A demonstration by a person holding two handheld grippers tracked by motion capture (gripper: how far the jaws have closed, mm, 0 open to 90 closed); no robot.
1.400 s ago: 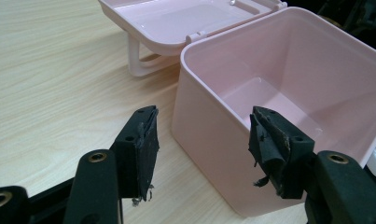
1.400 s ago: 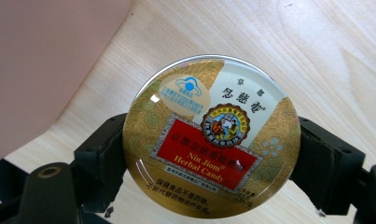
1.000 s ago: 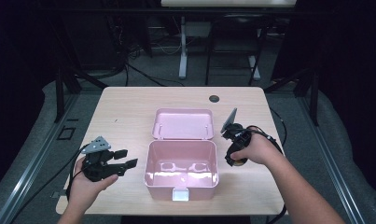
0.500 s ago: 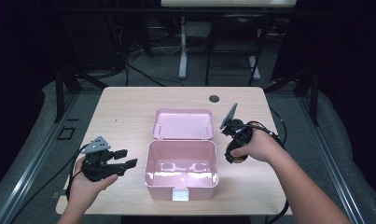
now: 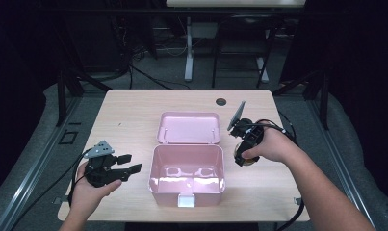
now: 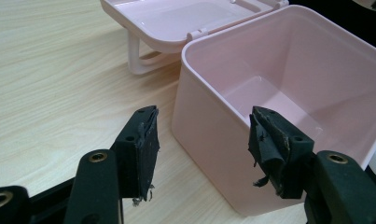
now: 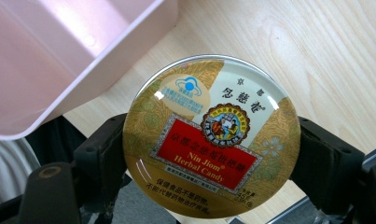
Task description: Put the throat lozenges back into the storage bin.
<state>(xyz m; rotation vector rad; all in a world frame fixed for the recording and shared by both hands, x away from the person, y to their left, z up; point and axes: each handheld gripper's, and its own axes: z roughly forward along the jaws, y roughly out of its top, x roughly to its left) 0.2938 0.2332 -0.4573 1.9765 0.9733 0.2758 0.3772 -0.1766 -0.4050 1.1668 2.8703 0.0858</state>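
Holding a round candy tin (image 7: pixel 211 137) between its two black jaws, the right hand-held gripper (image 5: pixel 243 150) hangs just right of an open pink box (image 5: pixel 187 174) on a pale wooden tabletop (image 5: pixel 129 110). Seen from the right gripper view, the tin is gripped by its rim on both sides, lid toward the camera, with gold and red printing that reads Herbal Candy. Compared with the high view a second ago, this hand has come up a little from the tabletop, and the tin now appears clear of the wood, beside the box's right wall and not yet over its opening.

The box sits near the table's middle with its lid (image 5: pixel 190 127) folded flat back, away from the person. Its inside looks bare apart from glare on the bottom.

To the left, the left hand-held gripper (image 5: pixel 126 164) is released, its jaws spread with nothing between them, pointing toward the box's left wall. In the left gripper view its worn pads (image 6: pixel 143 147) stand either side of the near corner of the box without touching it. This hand has kept its place over the same second.

Judging from the lift, the tin is picked up and the likely next step is carrying it leftward over the rim and lowering it in.
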